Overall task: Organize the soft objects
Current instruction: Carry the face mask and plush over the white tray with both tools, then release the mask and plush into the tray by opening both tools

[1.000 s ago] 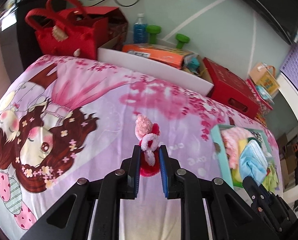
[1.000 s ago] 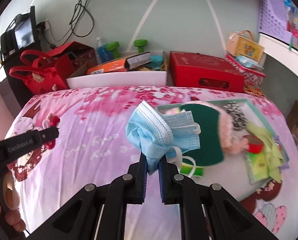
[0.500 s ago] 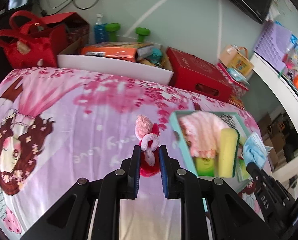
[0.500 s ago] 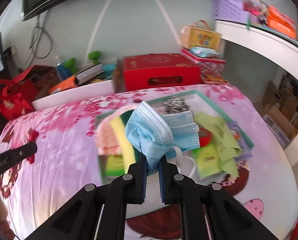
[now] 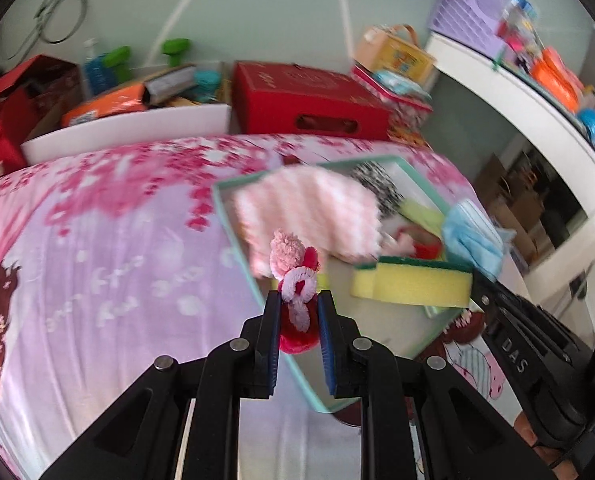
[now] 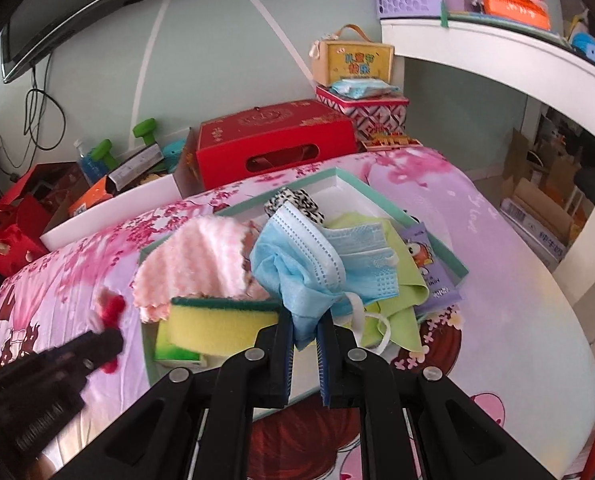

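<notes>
Left gripper (image 5: pixel 298 311) clamped on a fuzzy pink-and-red plush toy (image 5: pixel 295 280), lower centre of frame. Right gripper (image 6: pixel 304 332) pinching a crumpled blue paper face mask (image 6: pixel 313 268), centre, above the shallow teal-rimmed tray (image 6: pixel 437 236).

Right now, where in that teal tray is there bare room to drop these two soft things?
Free: the tray's near floor below the yellow sponge, and the white far corner beside the black-and-white scrunchie. Crowded: the middle, under the pink cloth, sponge and green cloth.
</notes>
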Motion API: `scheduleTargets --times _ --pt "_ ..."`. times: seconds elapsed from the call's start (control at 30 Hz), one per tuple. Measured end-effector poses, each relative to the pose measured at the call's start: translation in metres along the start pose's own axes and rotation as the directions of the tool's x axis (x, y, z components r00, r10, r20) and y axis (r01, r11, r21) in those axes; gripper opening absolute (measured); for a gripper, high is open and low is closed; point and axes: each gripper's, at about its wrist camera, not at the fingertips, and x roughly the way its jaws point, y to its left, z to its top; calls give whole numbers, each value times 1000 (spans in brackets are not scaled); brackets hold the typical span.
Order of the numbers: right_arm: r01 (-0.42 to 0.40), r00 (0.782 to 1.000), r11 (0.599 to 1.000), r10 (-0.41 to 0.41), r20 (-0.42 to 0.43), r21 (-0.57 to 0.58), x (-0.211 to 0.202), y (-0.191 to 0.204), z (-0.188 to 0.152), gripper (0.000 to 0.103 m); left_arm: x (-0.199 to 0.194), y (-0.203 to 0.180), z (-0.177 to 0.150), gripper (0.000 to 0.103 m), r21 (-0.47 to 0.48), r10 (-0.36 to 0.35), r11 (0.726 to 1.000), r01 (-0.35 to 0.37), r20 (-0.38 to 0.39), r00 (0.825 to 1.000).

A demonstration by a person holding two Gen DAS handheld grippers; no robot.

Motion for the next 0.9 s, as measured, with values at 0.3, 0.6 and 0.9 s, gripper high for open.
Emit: scheduleTargets --times 0.3,0.6,0.9 --pt "3 1000 999 -2 -22 36 9 -20 -2 11 23 -16 -4 18 40 14 999 -12 -50 999" --pt "-38 999 999 39 -25 32 13 -18 -2 13 37 -27 -10 18 67 3 998 3 -90 996" --pt "-66 997 998 67 -36 23 17 -10 -4 16 38 -22 -9 44 53 27 998 -22 -91 996"
